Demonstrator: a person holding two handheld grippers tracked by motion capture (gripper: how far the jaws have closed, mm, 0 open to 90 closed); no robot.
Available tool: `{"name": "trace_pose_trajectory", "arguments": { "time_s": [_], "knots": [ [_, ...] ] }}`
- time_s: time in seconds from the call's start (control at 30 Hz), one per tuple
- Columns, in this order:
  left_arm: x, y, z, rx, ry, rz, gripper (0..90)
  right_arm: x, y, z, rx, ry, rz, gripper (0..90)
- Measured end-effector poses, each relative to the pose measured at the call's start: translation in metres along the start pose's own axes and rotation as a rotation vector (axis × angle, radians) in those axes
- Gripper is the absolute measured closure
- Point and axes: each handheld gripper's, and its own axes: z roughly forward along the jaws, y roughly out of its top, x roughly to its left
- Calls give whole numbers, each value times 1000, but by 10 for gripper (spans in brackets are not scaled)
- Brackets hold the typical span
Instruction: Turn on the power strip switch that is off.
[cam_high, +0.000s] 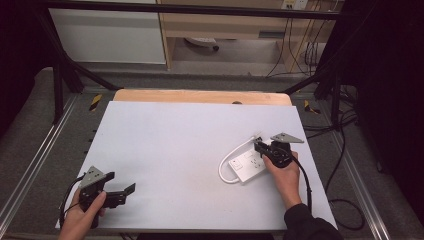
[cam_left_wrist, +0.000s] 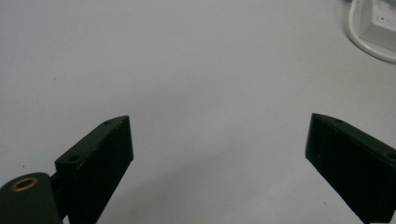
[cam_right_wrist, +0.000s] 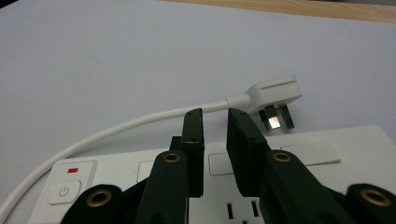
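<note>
A white power strip (cam_high: 247, 164) (cam_right_wrist: 303, 177) lies at the right of the white table (cam_high: 175, 150). Its white cord (cam_high: 225, 167) (cam_right_wrist: 116, 128) loops round to a three-pin plug (cam_high: 258, 136) (cam_right_wrist: 275, 98) lying loose on the table just beyond the strip. My right gripper (cam_high: 258, 146) (cam_right_wrist: 215, 114) hovers over the strip's far end, its jaws drawn close with only a narrow gap and nothing between them. A power button with a red mark (cam_right_wrist: 65, 190) sits at the strip's cord end. My left gripper (cam_high: 129, 194) (cam_left_wrist: 219, 135) rests near the front left corner, wide open and holding nothing.
A wooden strip (cam_high: 200, 96) borders the table's far edge. Black frame bars (cam_high: 60, 85) stand at the back corners. Cables (cam_high: 345, 150) trail over the floor to the right. A corner of the power strip (cam_left_wrist: 380, 23) appears in the top right of the left gripper view.
</note>
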Motion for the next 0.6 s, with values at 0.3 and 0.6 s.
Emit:
{"name": "trace_pose_trajectory", "arguments": {
  "time_s": [0.3,0.6],
  "knots": [
    [0,0,0,0,0,0,76,-1,1,-3,-26,-10,8,653],
    [0,0,0,0,2,0,76,1,3,-4,-60,-1,7,534]
  ]
}}
